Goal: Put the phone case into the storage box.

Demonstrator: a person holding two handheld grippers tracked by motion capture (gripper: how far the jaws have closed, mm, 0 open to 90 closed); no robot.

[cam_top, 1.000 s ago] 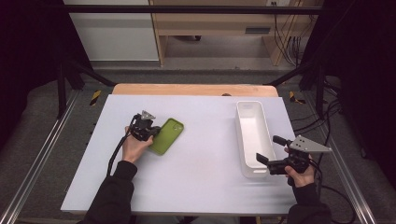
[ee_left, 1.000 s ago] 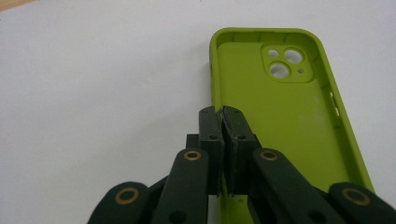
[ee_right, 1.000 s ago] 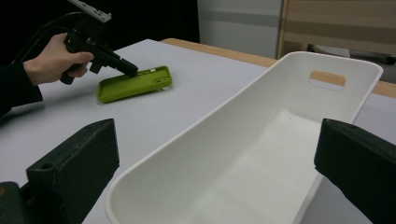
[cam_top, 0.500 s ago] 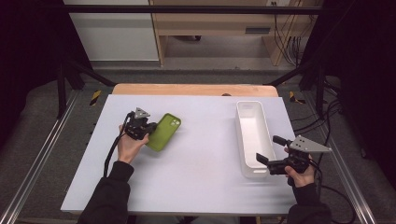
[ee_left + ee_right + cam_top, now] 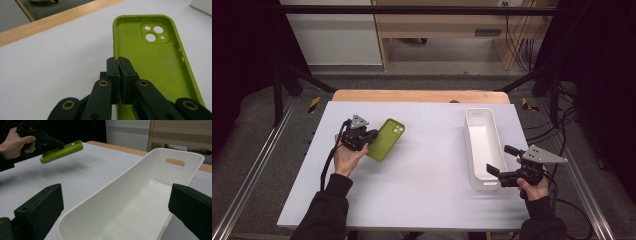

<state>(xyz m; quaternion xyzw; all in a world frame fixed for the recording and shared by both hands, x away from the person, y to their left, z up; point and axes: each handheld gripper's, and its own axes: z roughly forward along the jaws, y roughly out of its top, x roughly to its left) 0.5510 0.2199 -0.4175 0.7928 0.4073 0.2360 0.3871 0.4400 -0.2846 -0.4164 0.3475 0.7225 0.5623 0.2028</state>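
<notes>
Here's the left gripper [image 5: 368,139] with its jaws pressed together on the near rim of the green phone case [image 5: 385,139], pinching that thin side wall right at the case's lower end. In the left gripper view the case [image 5: 160,65] runs straight away from the jaws, open side up, camera cut-outs at the far end. So its long axis carries on in line with the gripper, like a paddle held by the handle.

And it's off the bench [image 5: 422,200]! From the right gripper view you can see the case [image 5: 62,152] hanging clear in the air, tilted, far end a touch higher, with a soft shadow on the bench surface beneath it.

Now the relation that matters: the white tray [image 5: 482,150] lies well apart, off to the right of the case across a bare stretch of bench. The tray's long axis runs front to back, away from the person, while the case points diagonally up and to the right. My read is that the case will want turning to line up with that narrow trough before it goes in.

The right gripper [image 5: 503,162] sits at the tray's near end, jaws spread wide, one to each side of the tray's near end [image 5: 140,202] without pressing on it. That hand is by far the nearer to the tray, well placed to steady it; the left has the whole crossing to make.
</notes>
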